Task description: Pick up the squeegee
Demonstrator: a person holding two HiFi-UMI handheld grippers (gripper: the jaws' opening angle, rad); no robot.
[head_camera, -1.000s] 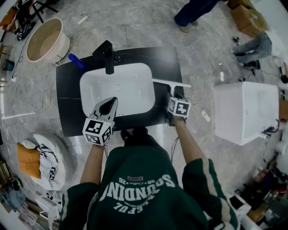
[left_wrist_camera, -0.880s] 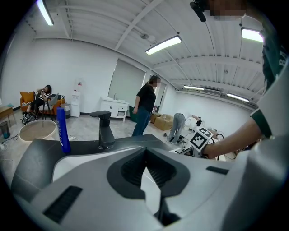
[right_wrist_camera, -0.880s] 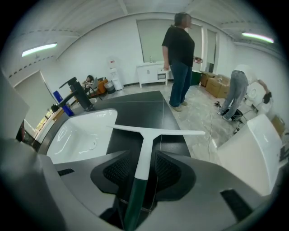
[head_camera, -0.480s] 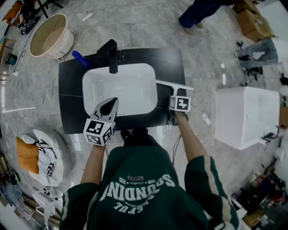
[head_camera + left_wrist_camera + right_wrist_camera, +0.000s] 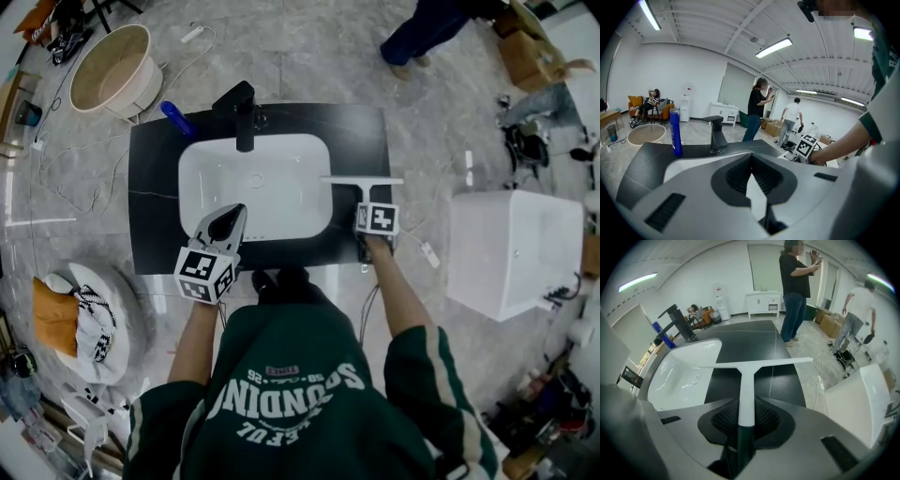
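Note:
The squeegee [image 5: 362,181] has a white blade and neck and a dark green handle. It lies on the black counter [image 5: 155,220] just right of the white sink [image 5: 187,187], blade pointing away from me. My right gripper [image 5: 365,200] points steeply down over the handle. In the right gripper view the squeegee [image 5: 745,376] runs straight out from my right gripper [image 5: 742,404], whose jaws are closing, pads against the green handle. My left gripper [image 5: 232,212] hovers shut over the sink's near rim, and in its own view my left gripper [image 5: 751,157] holds nothing.
A black faucet [image 5: 244,114] and a blue bottle [image 5: 176,119] stand at the counter's far side. A white cabinet [image 5: 511,248] stands on the floor at right, a round tub [image 5: 111,70] at far left. A person [image 5: 422,28] stands beyond the counter. Cables trail over the floor.
The right gripper has sunk onto the squeegee's handle and its jaws have narrowed around it. The blade has swung from slanted to square. The left gripper has stayed put.

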